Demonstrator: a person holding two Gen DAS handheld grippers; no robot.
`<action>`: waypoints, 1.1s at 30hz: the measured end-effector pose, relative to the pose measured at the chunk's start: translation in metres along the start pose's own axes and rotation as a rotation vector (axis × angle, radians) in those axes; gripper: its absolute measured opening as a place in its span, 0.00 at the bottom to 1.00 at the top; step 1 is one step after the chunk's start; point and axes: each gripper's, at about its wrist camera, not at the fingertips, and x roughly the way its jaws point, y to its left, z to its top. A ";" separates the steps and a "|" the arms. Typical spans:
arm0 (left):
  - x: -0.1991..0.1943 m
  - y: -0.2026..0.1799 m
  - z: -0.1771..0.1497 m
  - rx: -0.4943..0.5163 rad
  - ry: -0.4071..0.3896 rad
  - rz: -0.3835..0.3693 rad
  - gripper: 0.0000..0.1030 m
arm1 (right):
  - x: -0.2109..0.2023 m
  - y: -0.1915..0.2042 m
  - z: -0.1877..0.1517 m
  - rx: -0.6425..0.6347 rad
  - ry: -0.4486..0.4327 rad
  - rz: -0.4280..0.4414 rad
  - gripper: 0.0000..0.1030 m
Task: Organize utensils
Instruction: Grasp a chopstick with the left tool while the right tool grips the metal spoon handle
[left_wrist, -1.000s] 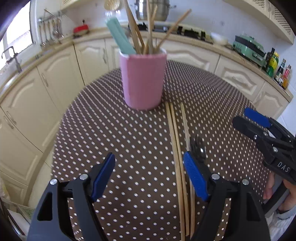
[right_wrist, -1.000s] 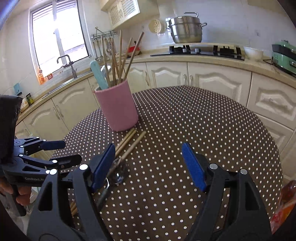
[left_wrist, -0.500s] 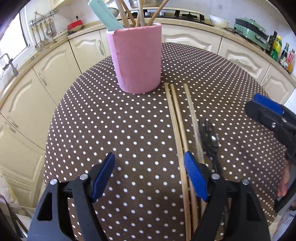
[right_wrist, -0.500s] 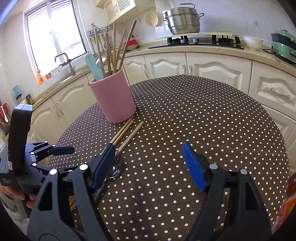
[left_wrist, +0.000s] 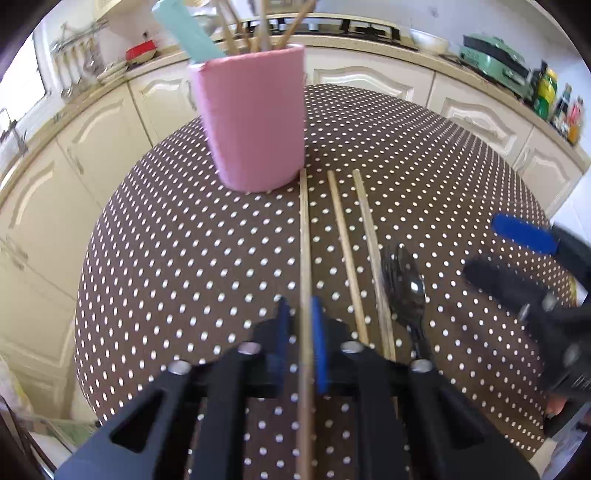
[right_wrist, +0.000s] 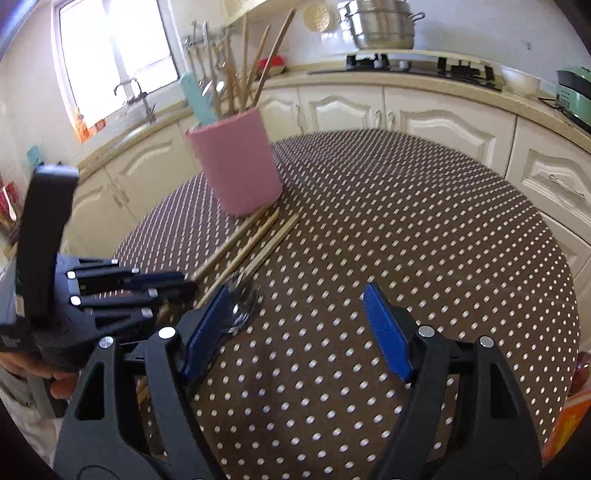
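Nearest, the left gripper (left_wrist: 300, 328) is pinching the leftmost chopstick (left_wrist: 304, 240), jaws pressed in against its shaft, blue pads (left_wrist: 318, 343) sitting on either side of it. The right gripper (right_wrist: 295, 317) is hovering over the surface (right_wrist: 424, 229) with jaws spread wide, gripping nothing; its left pad is sitting just beside the bowl of the metal spoon (right_wrist: 242, 306). Two more chopsticks, the middle chopstick (left_wrist: 345, 254) and the right chopstick (left_wrist: 371, 251), are lying flat on the dotted brown cloth, close beside the pinched one and roughly parallel, fanning slightly. The spoon is lying just right of them, bowl pointing away from the left wrist camera. Farther on, all three sticks are pointing their far ends toward the pink cup (left_wrist: 255, 118), the leftmost tip touching or nearly touching its base. The cup is standing upright, holding several wooden chopsticks (right_wrist: 255, 62) and a teal-handled utensil (left_wrist: 186, 31). Beyond, cream cabinets (right_wrist: 424, 122) and a steel pot (right_wrist: 380, 24) are showing.
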 end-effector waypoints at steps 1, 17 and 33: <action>-0.002 0.004 -0.002 -0.027 0.002 -0.016 0.06 | 0.002 0.005 -0.002 -0.015 0.019 0.001 0.72; -0.020 0.031 -0.043 -0.231 0.087 -0.091 0.06 | 0.025 0.042 -0.015 -0.192 0.217 -0.060 0.66; 0.018 0.021 0.025 -0.100 0.253 -0.083 0.18 | 0.050 0.019 0.031 -0.238 0.508 -0.011 0.13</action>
